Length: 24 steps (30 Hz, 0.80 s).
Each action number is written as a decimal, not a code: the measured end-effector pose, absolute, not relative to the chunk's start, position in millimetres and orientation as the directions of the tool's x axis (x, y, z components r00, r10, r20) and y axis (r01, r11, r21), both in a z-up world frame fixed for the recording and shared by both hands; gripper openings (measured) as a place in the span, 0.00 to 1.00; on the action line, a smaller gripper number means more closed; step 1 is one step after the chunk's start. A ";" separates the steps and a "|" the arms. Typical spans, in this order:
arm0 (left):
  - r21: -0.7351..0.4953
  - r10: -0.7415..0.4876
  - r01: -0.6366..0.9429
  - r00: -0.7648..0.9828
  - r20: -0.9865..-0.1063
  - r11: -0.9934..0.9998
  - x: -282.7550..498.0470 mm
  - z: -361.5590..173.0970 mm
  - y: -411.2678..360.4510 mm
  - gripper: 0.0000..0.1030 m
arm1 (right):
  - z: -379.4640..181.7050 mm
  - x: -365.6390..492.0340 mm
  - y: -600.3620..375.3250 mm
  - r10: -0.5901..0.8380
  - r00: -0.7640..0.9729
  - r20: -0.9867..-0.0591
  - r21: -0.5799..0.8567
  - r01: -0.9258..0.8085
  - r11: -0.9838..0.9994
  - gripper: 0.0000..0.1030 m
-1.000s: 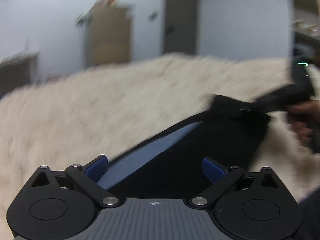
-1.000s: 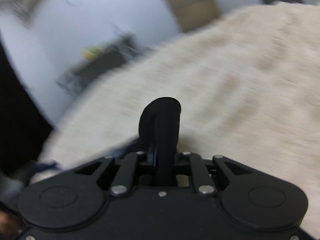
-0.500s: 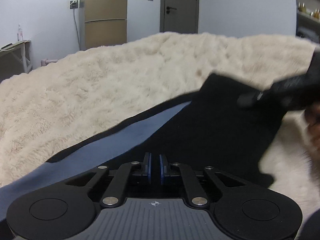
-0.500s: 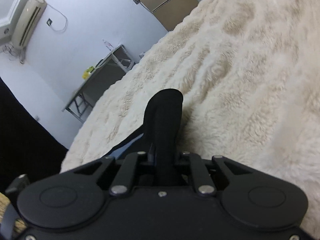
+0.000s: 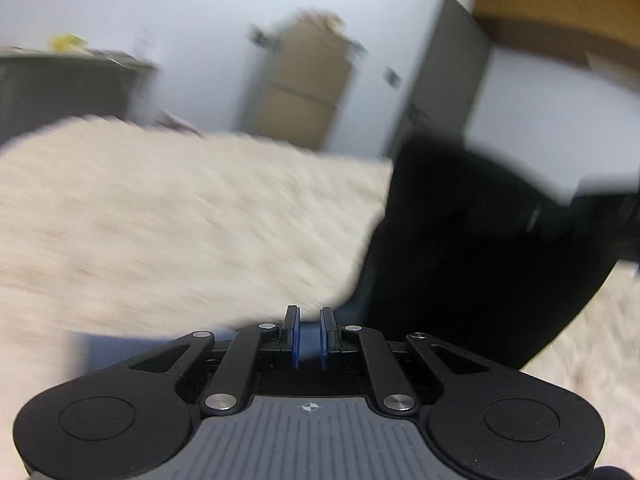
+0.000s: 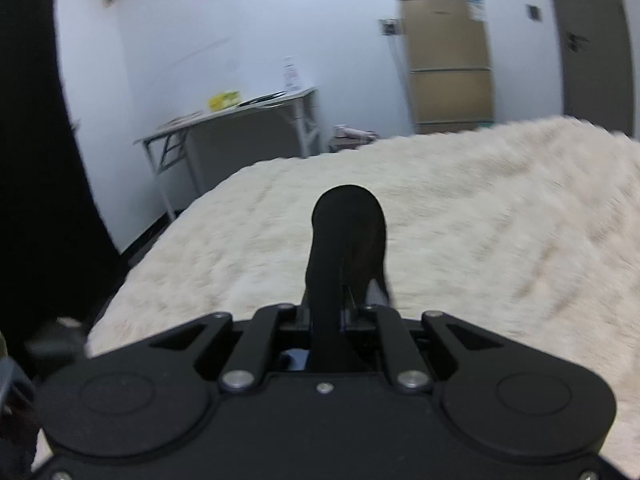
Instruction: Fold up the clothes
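Note:
The garment is black with a blue band. In the left wrist view it hangs lifted at the right, above the cream fluffy blanket. My left gripper is shut on the garment's blue edge, which shows between the blue pads. In the right wrist view my right gripper is shut on a rounded black fold of the garment that sticks up past the fingers. The view from the left wrist is blurred by motion.
The fluffy blanket covers the whole bed. Beyond it stand a brown fridge, a grey folding table with small items, and a grey door. A dark curtain hangs at the left.
My left gripper went from open to shut on the garment's edge, then rose with it. Both grippers have lifted the garment off the blanket; the right stays shut on its fold.

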State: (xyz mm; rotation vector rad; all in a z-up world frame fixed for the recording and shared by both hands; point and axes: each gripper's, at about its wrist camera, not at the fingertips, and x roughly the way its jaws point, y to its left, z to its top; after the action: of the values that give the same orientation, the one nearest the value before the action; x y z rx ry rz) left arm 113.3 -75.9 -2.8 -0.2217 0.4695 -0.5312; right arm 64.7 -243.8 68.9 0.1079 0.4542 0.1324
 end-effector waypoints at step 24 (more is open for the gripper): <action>-0.355 -0.415 0.309 0.867 -0.276 0.882 27.6 15.4 81.1 0.40 | 0.3 97.8 -186.5 0.077 0.739 -0.669 -0.043 -0.142 0.989 0.24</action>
State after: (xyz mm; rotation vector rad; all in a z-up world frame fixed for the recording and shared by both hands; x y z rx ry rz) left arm 27.6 81.1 15.4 -0.3074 0.3546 -0.3853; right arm 97.8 -186.5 0.3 -0.0934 0.7296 0.1200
